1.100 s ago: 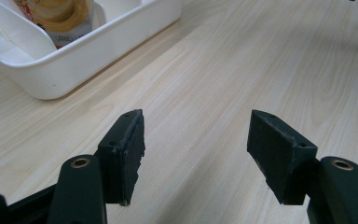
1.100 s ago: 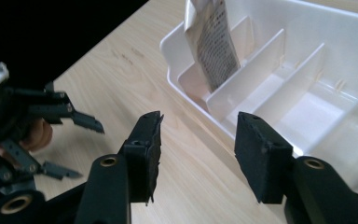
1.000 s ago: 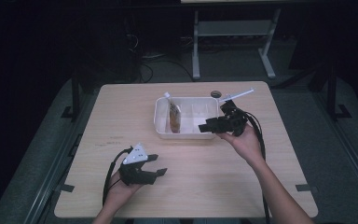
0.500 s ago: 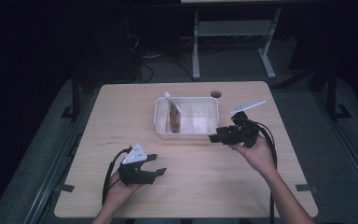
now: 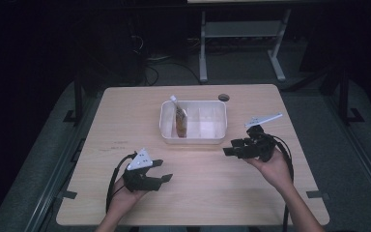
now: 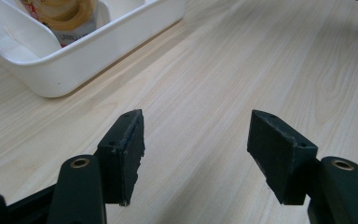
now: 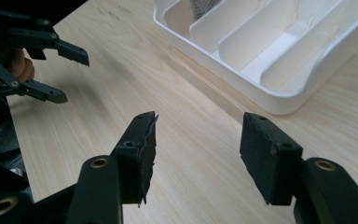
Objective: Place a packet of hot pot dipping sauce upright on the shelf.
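A light wooden table (image 5: 198, 193) holds a white tray (image 5: 193, 138) with small walls inside, near the far middle, and a little dark round hole (image 5: 223, 97) sits just behind it.

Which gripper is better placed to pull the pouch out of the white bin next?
Left, probably: the pouch stands in the white bin's left compartment, nearer the left gripper. Both are open and empty.

No legible text on the pouch (image 6: 60, 18), its print too blurred.
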{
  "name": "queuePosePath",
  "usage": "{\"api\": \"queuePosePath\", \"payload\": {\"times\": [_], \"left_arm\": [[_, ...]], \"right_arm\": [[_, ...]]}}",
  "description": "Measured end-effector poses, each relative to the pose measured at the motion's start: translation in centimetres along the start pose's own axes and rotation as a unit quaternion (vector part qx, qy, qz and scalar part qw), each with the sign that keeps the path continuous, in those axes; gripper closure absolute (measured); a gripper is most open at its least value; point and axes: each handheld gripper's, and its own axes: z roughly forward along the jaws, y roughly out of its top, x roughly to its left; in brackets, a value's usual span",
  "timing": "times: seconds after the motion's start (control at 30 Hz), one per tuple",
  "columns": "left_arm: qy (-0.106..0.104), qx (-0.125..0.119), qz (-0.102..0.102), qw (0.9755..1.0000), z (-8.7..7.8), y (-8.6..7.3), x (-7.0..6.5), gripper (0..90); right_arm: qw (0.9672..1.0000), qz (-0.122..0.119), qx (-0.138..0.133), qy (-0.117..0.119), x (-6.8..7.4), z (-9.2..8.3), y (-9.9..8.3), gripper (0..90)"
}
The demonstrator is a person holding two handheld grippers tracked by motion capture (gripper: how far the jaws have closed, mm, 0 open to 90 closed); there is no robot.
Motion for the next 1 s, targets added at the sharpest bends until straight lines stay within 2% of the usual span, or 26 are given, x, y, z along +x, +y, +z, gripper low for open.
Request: {"api": "queuePosePath", "payload": {"times": [0.47, 0.8, 1.0], "left_arm": [[0.000, 0.001, 0.002, 1.0000, 0.0, 0.0, -0.1, 36.2], [0.001, 0.000, 0.003, 1.0000, 0.0, 0.0, -0.1, 36.2], [0.002, 0.003, 0.003, 1.0000, 0.0, 0.0, 0.0, 36.2]], "right_arm": [[0.9999, 0.009, 0.005, -0.001, -0.4, -0.5, -1.8, 42.9], [1.0000, 0.008, -0.003, 0.001, -0.4, -0.7, -2.8, 42.5], [1.0000, 0.008, 0.002, -0.002, -0.3, -0.6, -3.5, 42.2]]}}
